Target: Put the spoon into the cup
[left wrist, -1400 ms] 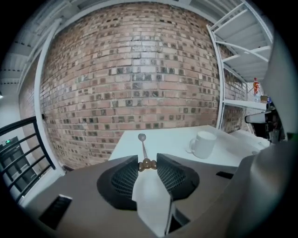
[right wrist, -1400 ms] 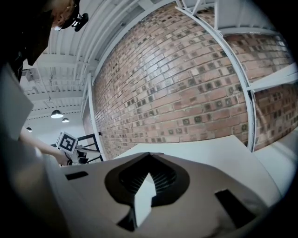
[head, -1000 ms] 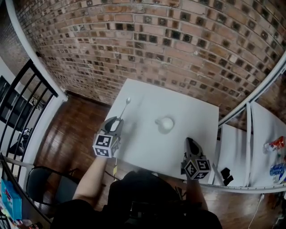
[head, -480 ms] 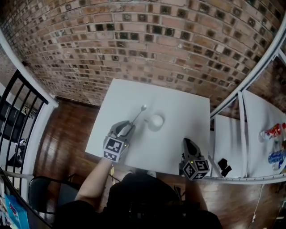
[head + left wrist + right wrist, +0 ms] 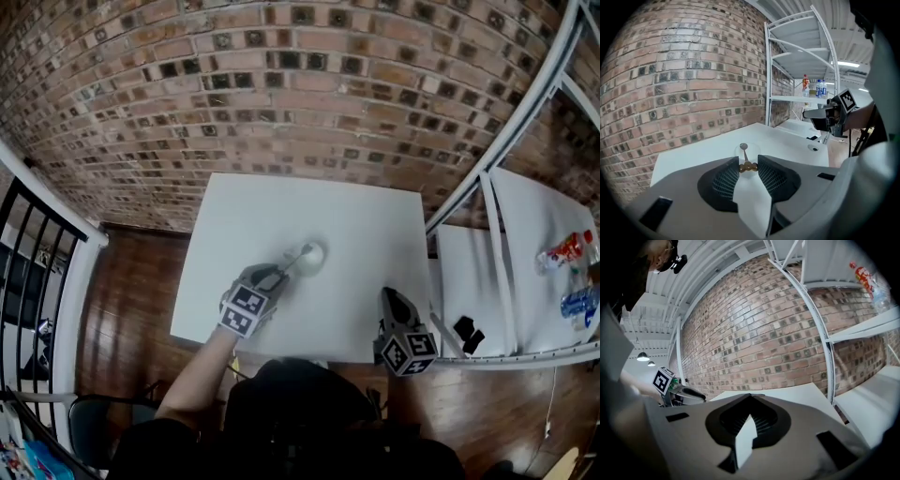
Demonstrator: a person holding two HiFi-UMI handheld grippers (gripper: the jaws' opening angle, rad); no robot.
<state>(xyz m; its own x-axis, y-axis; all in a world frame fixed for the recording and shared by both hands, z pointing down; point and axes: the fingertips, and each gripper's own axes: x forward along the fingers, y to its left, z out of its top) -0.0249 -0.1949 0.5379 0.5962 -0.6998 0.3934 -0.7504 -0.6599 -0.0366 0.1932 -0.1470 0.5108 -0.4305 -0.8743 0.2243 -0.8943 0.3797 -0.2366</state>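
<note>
Spoon (image 5: 744, 151), slim silver with a gold beaded end, is pinched there by our left gripper (image 5: 748, 165), bowl over the clear cup (image 5: 754, 150); our right gripper (image 5: 751, 416) is closed, empty.

Spoon (image 5: 744, 153) look: slim and silvery, with a small round bowl and a gold-coloured knobbed handle end.
Spoon state: gripped at the gold end by the left gripper (image 5: 748, 165), lifted and pointing away.
Spoon bowl: at the cup's mouth.
Cup (image 5: 312, 255): white, round and upright, near the middle of the white table (image 5: 375, 220).
</note>
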